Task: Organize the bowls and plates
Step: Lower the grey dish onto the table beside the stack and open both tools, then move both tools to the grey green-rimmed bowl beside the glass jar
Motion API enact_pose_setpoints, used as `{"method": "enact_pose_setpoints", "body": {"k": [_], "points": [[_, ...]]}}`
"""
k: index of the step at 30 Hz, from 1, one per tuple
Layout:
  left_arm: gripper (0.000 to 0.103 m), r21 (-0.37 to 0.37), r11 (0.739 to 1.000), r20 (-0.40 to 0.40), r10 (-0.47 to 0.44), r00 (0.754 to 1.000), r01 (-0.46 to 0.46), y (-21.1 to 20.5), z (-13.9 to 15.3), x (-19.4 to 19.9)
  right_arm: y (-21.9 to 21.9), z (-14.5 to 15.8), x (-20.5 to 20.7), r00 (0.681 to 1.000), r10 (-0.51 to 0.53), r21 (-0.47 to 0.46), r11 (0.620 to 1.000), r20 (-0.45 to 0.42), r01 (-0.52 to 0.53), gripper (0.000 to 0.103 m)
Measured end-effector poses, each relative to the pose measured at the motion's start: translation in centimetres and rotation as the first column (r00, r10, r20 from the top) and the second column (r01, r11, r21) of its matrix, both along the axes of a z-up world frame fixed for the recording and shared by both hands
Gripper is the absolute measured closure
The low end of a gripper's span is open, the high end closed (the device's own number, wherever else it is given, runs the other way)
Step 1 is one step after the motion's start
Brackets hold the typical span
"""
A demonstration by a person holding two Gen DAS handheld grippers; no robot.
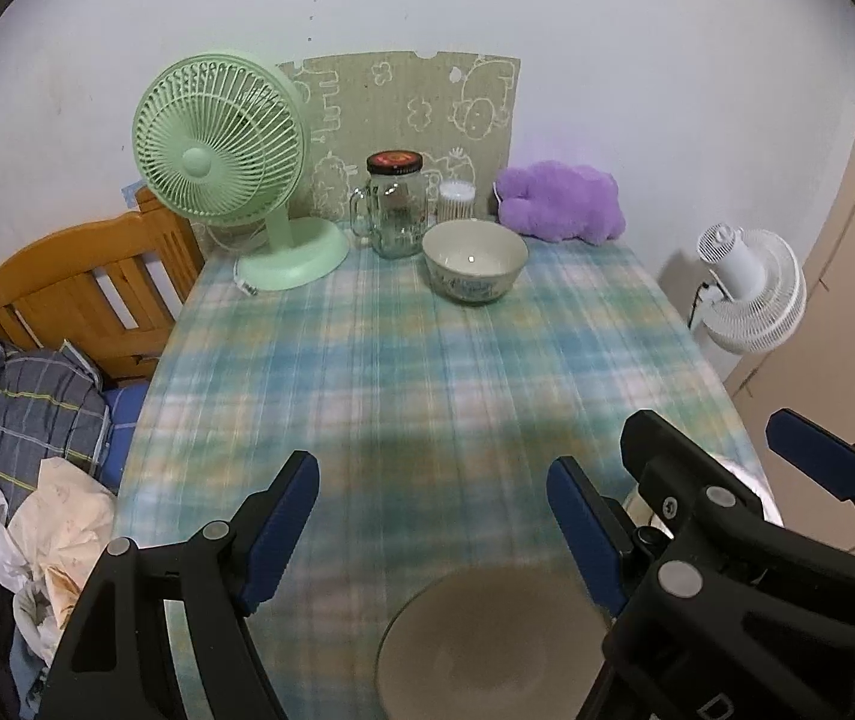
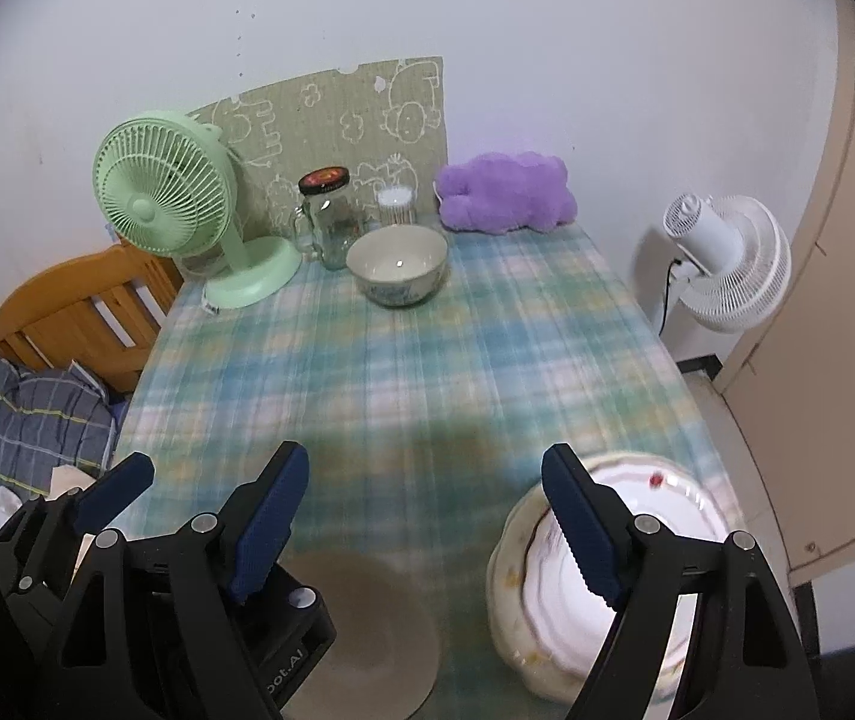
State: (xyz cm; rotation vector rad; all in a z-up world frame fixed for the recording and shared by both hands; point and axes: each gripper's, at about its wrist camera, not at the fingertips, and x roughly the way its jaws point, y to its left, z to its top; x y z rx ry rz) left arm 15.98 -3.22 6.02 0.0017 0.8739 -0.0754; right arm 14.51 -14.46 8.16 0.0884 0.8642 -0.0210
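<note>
Plaid tablecloth (image 1: 427, 360), both grippers (image 1: 433, 534) (image 2: 424, 522) spread wide, empty, white plate (image 2: 655, 516) clear only from right wrist.

Both grippers, the left gripper (image 1: 433, 516) and the right gripper (image 2: 424, 516), share black angular plastic frames, blue ribbed finger pads and round silver pivot screws. White lettering on the left body possibly ends ".AI".

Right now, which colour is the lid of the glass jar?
The lid is black with red-orange print, clearest in the left wrist view.
</note>
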Motion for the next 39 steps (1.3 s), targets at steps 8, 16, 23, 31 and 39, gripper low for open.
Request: {"method": "enact_pose_setpoints", "body": {"k": [8, 16, 23, 31, 39], "points": [[0.023, 0.010, 0.998, 0.007, 0.063, 0.998, -0.063, -2.5, 0.3, 4.5, -2.6, 0.2, 5.3, 0.997, 0.073, -0.010, 0.997, 0.003, -0.073, 0.020], [0.026, 0.023, 0.989, 0.001, 0.144, 0.990, -0.144, -4.5, 0.1, 9.6, -5.0, 0.0, 11.4, 0.989, 0.151, -0.006, 0.989, 0.006, -0.151, 0.021], [0.030, 0.039, 0.976, -0.023, 0.217, 0.976, -0.216, -5.4, -0.8, 14.0, -5.7, -1.1, 16.5, 0.982, 0.190, 0.006, 0.982, -0.008, -0.190, 0.022], [0.032, 0.028, 0.971, -0.024, 0.238, 0.971, -0.238, -5.6, -1.9, 19.0, -6.2, -2.1, 22.5, 0.980, 0.199, 0.005, 0.980, 0.001, -0.199, 0.026], [0.039, 0.026, 0.967, -0.030, 0.255, 0.966, -0.255, -5.2, -4.0, 23.8, -5.6, -4.2, 27.7, 0.975, 0.222, 0.000, 0.975, -0.007, -0.222, 0.031]]}}
